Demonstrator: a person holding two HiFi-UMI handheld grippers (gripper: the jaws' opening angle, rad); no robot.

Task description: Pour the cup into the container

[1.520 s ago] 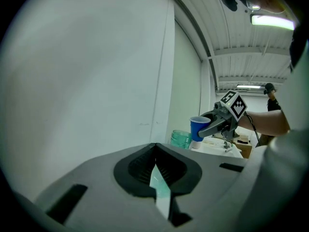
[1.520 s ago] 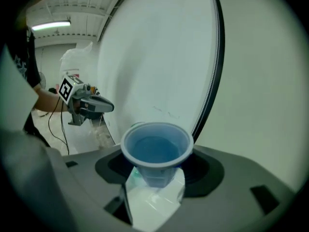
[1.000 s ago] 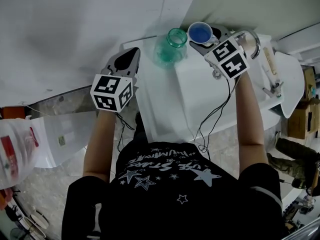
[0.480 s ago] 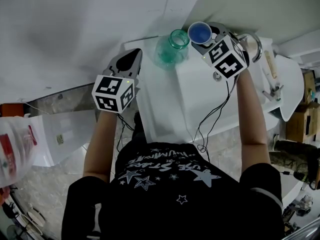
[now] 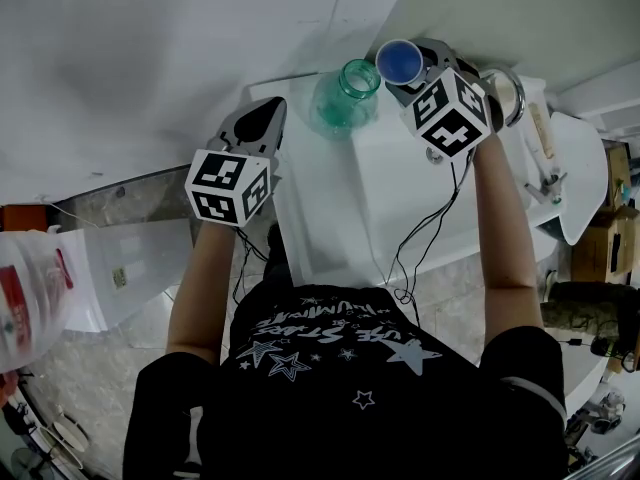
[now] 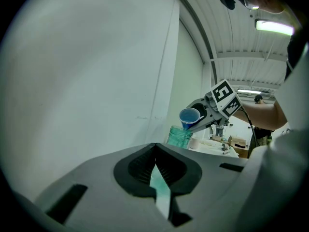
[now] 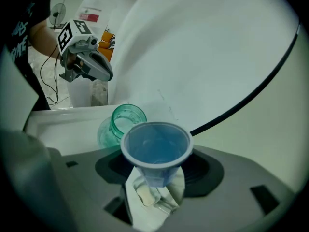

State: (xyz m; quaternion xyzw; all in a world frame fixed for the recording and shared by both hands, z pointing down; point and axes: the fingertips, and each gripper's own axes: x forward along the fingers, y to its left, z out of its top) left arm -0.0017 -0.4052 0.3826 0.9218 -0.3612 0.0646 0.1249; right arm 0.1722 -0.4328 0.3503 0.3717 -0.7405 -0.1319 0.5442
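A blue plastic cup (image 5: 400,61) is held above the back of the white table (image 5: 340,218), my right gripper (image 5: 408,71) shut on its lower part. In the right gripper view the cup (image 7: 156,150) opens toward the camera, and I cannot tell what is in it. A green glass jar (image 5: 345,93) stands just left of the cup, mouth open. In the left gripper view the cup (image 6: 189,117) leans over the jar (image 6: 180,137). My left gripper (image 5: 260,120) hovers at the table's left edge, jaws shut with nothing between them.
A metal ring-shaped fixture (image 5: 510,88) sits behind the right gripper at the table's back right. Cables (image 5: 420,238) hang from the right gripper over the table's front. A white plastic bag (image 5: 30,298) is on the floor at far left.
The right gripper has rolled a little and drifted slightly up, keeping the cup beside the jar's mouth. The left gripper has barely moved.
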